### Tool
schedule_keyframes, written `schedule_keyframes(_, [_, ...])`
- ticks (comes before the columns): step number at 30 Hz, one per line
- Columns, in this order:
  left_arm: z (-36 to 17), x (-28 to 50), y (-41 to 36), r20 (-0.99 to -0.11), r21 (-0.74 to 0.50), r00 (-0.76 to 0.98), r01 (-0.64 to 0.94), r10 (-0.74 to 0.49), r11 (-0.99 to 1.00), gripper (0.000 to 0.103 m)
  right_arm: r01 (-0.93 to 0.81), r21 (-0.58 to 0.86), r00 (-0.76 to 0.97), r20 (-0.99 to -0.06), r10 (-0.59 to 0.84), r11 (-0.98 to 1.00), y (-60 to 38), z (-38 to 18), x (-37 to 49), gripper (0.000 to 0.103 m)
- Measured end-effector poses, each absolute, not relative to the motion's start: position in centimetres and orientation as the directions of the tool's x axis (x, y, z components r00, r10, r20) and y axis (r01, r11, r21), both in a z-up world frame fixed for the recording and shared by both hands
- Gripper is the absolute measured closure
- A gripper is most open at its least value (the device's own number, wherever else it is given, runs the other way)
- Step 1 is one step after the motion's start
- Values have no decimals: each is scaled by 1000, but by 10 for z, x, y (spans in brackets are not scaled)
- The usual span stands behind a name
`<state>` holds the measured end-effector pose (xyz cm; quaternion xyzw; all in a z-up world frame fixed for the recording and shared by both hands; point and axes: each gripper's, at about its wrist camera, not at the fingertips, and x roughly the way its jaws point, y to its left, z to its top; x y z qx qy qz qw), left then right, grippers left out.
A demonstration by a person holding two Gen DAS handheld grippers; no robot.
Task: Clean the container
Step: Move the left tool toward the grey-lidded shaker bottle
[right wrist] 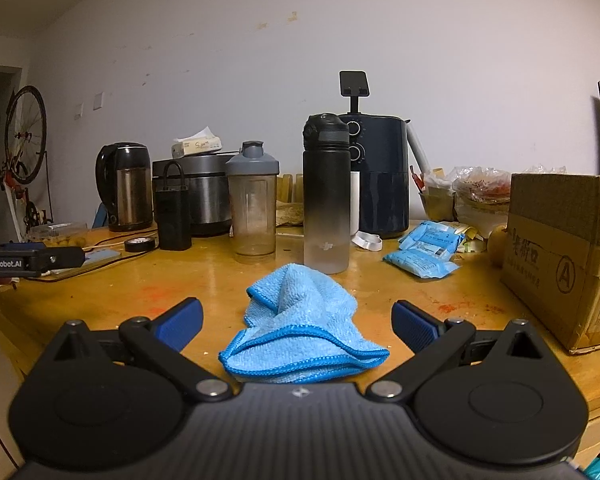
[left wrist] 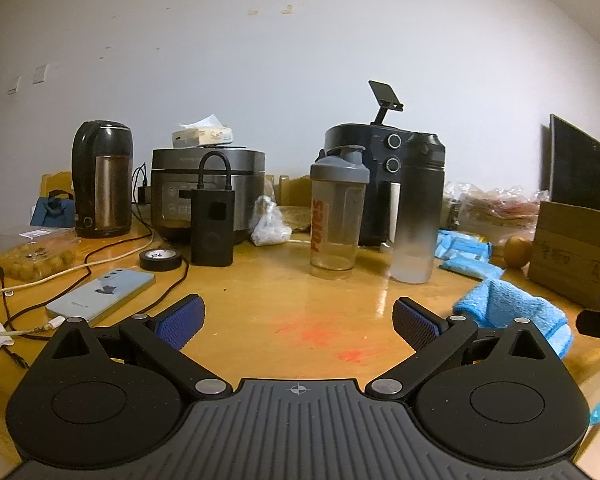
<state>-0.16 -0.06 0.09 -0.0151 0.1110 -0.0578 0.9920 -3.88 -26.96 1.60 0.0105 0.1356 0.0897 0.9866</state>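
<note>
Jaws of both grippers stand spread wide, holding nothing. Right gripper [right wrist: 297, 326] hovers over the blue cloth [right wrist: 300, 328] on the table [right wrist: 204, 280]; left gripper [left wrist: 298, 322] faces the shaker bottle [left wrist: 337, 212] and black-to-clear bottle [left wrist: 418, 208], 2 containers upright side by side.

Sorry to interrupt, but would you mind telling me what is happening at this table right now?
A person holds a gripper in each hand over a cluttered wooden table; nothing is gripped. The right gripper is open around a crumpled blue cloth. The left gripper is open over bare tabletop, facing a clear shaker bottle and a black-to-frosted water bottle, both standing capped and untouched.
</note>
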Motion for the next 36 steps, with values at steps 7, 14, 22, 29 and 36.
schedule_keyframes(7, [6,5,-2,-195,-42,967,156,-162,987,0,-173,62,946,-268,183,983,-272,15,-39,0])
schedule_keyframes(14, [15,17,-6,-173,-49,966,185,-191,981,0,-170,67,945,-271,182,983,-273,15,-38,0])
schedule_keyframes(22, [27,33,-11,-134,-39,975,174,-177,984,0,-165,80,946,-270,181,983,-276,16,-37,0])
schedule_keyframes(29, [37,48,-18,-114,-23,973,200,-202,979,0,-168,81,946,-268,183,983,-275,16,-39,0])
schedule_keyframes(36, [43,65,-24,-109,-31,969,221,-223,975,0,-169,81,946,-268,185,982,-274,16,-40,0])
